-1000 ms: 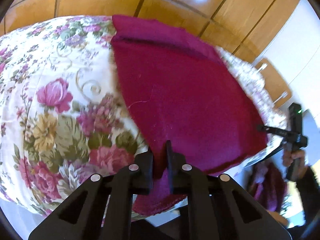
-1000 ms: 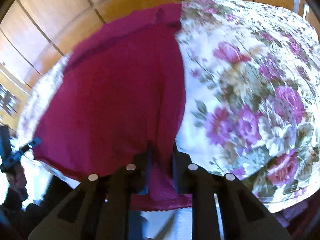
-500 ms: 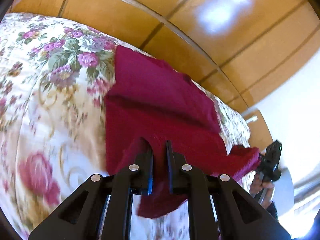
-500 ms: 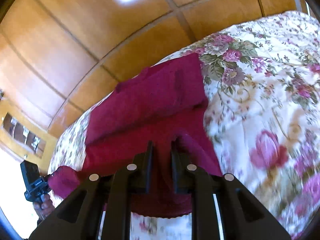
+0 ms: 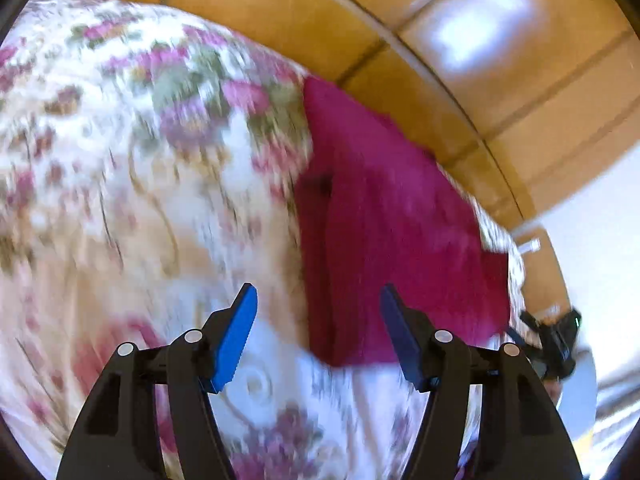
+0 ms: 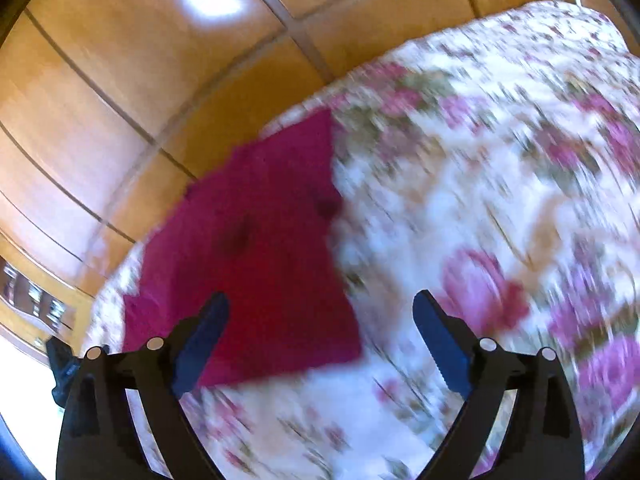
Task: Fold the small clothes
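A magenta garment (image 5: 384, 232) lies folded over on the flowered bedspread (image 5: 140, 184), close to the bed's far edge. In the left wrist view my left gripper (image 5: 318, 300) hovers over the garment's near left corner; its jaws are opening and the blue pads (image 5: 236, 332) hold nothing. In the right wrist view the same garment (image 6: 256, 256) lies left of centre. My right gripper (image 6: 320, 308) hangs over its near right corner, jaws opening wide, with no cloth pinched between them. Both views are blurred by motion.
Wooden panelled wardrobe doors (image 5: 360, 12) stand behind the bed. The other gripper shows at each view's edge: the right one (image 5: 556, 340) in the left view, the left one (image 6: 60, 360) in the right view. The bedspread (image 6: 500, 184) stretches wide on the right.
Both grippers carried the garment's near edge toward the far edge, folding it over, then let go. Their jaws went from shut on the cloth to apart, and the fabric now lies flat.
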### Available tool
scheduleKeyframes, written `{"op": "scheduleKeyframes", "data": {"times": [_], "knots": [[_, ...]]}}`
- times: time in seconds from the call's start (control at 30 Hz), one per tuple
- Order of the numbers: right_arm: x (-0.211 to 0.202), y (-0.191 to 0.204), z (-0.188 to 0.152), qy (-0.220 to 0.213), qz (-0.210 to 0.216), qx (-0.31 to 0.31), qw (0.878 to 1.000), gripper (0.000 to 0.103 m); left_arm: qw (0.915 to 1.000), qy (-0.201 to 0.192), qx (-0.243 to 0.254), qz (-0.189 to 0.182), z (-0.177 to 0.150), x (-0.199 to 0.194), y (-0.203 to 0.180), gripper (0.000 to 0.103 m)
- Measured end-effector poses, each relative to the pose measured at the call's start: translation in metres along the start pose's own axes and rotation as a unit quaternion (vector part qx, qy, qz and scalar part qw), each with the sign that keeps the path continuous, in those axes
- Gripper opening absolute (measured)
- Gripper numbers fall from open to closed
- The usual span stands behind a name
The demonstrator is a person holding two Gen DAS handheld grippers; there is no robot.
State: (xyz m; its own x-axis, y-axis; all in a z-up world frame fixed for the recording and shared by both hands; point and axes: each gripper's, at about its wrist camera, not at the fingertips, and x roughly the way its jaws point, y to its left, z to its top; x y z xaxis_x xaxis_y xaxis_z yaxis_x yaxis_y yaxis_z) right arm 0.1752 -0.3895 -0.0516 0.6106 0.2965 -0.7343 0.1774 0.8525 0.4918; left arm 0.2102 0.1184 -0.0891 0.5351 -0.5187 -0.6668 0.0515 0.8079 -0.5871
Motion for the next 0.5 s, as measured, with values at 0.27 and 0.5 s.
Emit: {"op": "scheduleKeyframes", "data": {"times": [0.27, 0.5], "knots": [[0.030, 0.013, -0.014, 0.008, -0.009, -0.018, 1.000, 0.040, 0.9943, 0.011, 0.086, 0.061, -0.018, 0.032, -0.037, 0.029], [0.003, 0.034, -0.027, 0.009, 0.020, -0.037, 0.999, 0.020, 0.9944, -0.003, 0.091, 0.055, -0.029, 0.002, -0.036, 0.012]]}}
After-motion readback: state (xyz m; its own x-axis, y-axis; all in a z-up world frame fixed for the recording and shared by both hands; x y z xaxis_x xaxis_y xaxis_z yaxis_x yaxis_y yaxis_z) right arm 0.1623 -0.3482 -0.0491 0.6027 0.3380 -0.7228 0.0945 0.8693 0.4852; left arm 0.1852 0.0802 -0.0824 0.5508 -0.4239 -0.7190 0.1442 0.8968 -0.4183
